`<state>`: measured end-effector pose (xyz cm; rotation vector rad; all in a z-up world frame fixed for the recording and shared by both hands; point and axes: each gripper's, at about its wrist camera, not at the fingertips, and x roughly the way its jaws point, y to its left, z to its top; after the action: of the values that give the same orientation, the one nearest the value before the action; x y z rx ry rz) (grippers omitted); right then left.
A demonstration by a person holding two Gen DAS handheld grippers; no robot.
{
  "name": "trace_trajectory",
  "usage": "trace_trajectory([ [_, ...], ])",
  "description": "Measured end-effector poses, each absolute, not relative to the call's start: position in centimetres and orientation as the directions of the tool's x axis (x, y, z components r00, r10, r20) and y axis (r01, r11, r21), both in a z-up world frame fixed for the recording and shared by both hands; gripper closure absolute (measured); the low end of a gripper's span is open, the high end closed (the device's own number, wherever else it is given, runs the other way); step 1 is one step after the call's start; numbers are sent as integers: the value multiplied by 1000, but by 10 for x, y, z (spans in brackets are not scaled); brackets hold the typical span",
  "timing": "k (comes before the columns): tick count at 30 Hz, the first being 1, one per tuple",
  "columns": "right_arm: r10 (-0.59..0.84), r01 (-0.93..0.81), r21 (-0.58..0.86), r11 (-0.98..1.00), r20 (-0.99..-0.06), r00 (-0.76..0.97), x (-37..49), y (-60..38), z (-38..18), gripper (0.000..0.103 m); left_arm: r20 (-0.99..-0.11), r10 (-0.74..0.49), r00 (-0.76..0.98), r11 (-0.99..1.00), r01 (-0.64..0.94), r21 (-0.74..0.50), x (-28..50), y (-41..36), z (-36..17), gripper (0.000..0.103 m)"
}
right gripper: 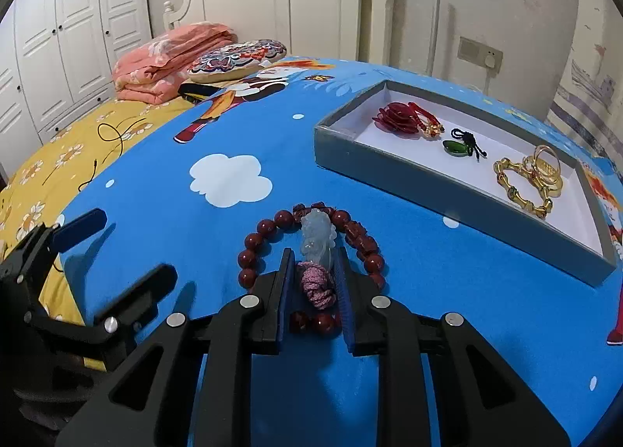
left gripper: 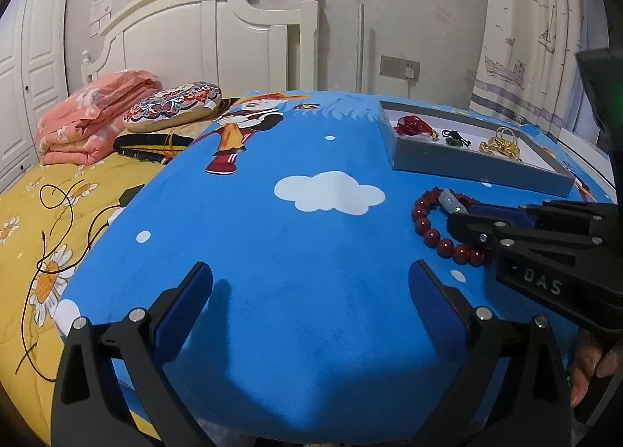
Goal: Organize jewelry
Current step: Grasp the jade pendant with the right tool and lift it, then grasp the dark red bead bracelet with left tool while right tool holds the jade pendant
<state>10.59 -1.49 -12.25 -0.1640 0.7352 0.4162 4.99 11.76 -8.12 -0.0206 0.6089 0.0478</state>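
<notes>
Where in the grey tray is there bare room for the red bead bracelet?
The grey tray has bare white floor at its near end past the gold bangles, plus a strip behind the green pendant. The far end is crowded by the red ornament.

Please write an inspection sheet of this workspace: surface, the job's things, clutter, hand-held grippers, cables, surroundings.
Surface: blue cartoon cloth with white clouds.
Job's things: red bead bracelet with pale carved charm and pink knot on the cloth; grey tray holds red ornament, green pendant, gold bangles.
Clutter: nothing seen.
Hand-held grippers: right gripper closed on the knot and charm; left gripper open, empty.
Cables: black cable on the yellow bedspread.
Surroundings: white headboard, folded pink blanket, patterned cushion, wardrobe.
</notes>
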Motion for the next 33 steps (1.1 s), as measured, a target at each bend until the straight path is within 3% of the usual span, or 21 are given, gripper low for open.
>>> trace_trajectory([
  [10,285,-424,-51,904,-667,688,104,-9,-124,85,-586,28,810,999,-37,-4,50,112,-80,5],
  [20,269,-364,-59,929,-567,779,84,-45,-100,85,-593,-1,805,1000,-6,-9,56,95,-73,5],
  [33,236,-278,14,961,-568,788,74,-111,-108,85,-597,-21,802,999,33,9,86,48,-57,5],
])
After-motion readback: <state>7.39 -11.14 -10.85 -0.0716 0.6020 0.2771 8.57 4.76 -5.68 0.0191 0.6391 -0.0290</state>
